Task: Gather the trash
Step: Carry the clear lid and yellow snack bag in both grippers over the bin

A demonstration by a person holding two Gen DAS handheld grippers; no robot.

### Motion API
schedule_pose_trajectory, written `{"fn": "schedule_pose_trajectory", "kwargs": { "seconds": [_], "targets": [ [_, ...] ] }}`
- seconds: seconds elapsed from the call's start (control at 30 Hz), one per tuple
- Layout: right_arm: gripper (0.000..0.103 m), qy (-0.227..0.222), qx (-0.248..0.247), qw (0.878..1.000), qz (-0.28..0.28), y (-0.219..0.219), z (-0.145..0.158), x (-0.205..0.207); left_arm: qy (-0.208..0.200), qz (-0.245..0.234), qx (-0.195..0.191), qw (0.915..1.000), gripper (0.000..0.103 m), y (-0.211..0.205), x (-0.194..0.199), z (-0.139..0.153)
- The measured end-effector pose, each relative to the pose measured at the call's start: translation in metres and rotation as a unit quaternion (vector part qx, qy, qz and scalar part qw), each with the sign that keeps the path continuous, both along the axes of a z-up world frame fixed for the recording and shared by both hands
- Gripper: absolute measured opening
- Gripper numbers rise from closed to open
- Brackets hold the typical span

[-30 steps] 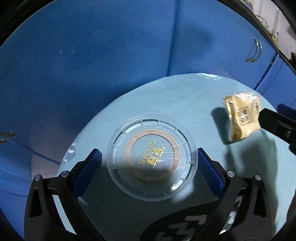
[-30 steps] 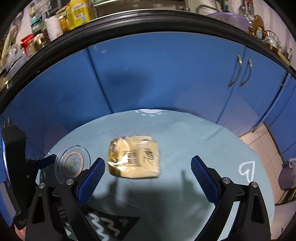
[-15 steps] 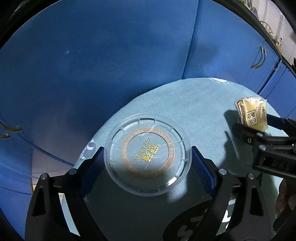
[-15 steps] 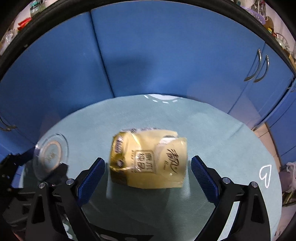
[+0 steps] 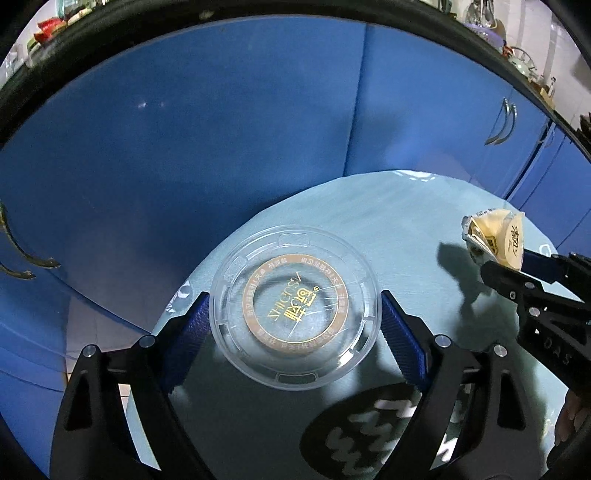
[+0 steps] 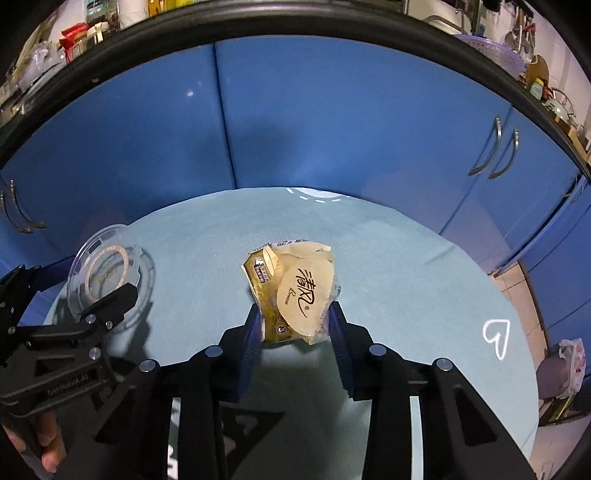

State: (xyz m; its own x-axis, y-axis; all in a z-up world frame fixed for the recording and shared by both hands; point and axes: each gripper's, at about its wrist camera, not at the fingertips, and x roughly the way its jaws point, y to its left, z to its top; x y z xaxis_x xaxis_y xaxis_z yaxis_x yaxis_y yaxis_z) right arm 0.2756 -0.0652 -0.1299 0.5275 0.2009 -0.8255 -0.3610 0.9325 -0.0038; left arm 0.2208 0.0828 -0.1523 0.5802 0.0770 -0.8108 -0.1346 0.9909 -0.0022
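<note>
A clear round plastic lid [image 5: 294, 311] with a gold printed ring sits between the blue pads of my left gripper [image 5: 294, 325]; the pads touch its rim on both sides, and it is held above the teal round table [image 5: 388, 214]. The lid also shows in the right wrist view [image 6: 107, 266] at the left. My right gripper [image 6: 295, 325] is shut on a crumpled yellow tissue packet [image 6: 291, 291], squeezed between its pads. The packet shows in the left wrist view [image 5: 495, 242] at the right edge.
Blue cabinet doors [image 6: 332, 122] with metal handles [image 6: 495, 151] curve behind the table. A cluttered counter [image 6: 74, 33] runs above them. A white heart mark [image 6: 496, 334] is on the table's right side. A plastic bag [image 6: 569, 365] lies on the floor at right.
My right gripper has closed on the tissue packet, crumpling it. My left gripper has closed in on the lid's rim and both have risen from the table.
</note>
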Motion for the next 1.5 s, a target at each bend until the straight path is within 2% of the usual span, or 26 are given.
{"fn": "schedule_pose_trajectory", "kwargs": {
  "seconds": [0.57,0.9,1.17,1.5],
  "targets": [
    [0.035,-0.045,0.025,0.998,-0.019,-0.053,0.056,-0.061,-0.049,-0.033,0.016,0.9981,0.087,-0.049,-0.041,0.06],
    [0.035,-0.079,0.032,0.996,-0.037,-0.095,0.089,-0.106,-0.08,-0.065,0.031,0.9942,0.087,-0.092,-0.071,0.092],
    [0.035,-0.104,0.037,0.992,-0.06,-0.134,0.109,-0.141,-0.103,-0.102,0.042,0.9886,0.087,-0.139,-0.094,0.116],
    [0.035,-0.128,0.046,0.984,-0.112,-0.204,0.127,-0.178,-0.128,-0.156,0.055,0.9779,0.087,-0.211,-0.117,0.14]
  ]
}}
